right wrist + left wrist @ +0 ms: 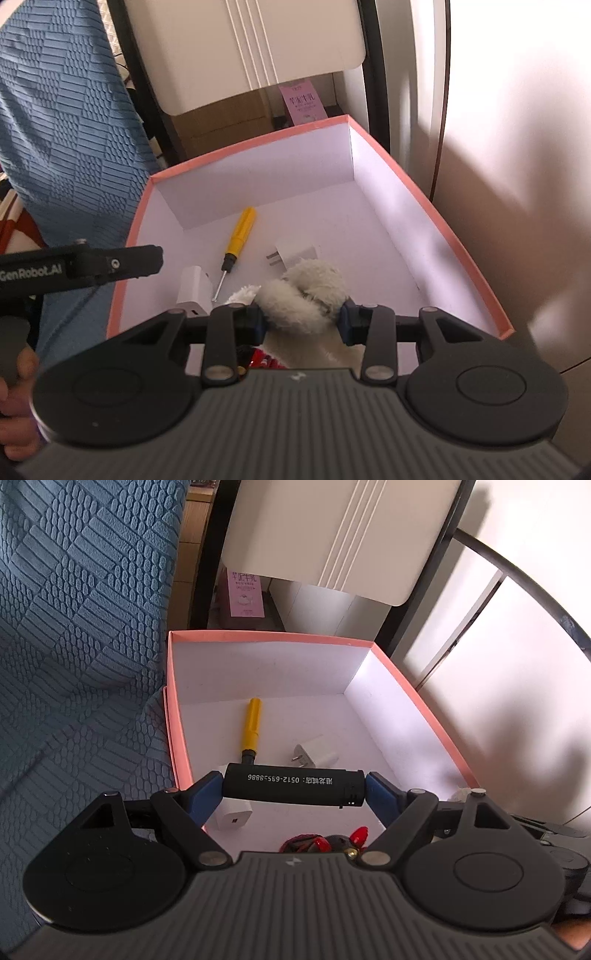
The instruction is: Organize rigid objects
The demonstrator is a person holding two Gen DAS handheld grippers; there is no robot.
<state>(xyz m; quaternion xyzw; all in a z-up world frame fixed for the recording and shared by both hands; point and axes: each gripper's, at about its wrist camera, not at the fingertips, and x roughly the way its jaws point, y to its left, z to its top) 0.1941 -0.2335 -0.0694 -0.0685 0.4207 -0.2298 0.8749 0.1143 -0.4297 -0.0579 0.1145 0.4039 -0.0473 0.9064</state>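
The left gripper (293, 788) pinches a black cylinder (291, 784) endwise between wide-set jaws, over the near end of the pink box (266, 637). The right gripper (301, 319) has its jaws pressed on a white plush toy (303, 293) above the same box. Below, on the box floor, lie a white charger (232, 814) and a red-and-black item (325, 840); farther in, a wall plug (316, 757) and a yellow screwdriver (251, 729). Best to lower each load onto bare floor and release the cylinder level so it cannot roll.
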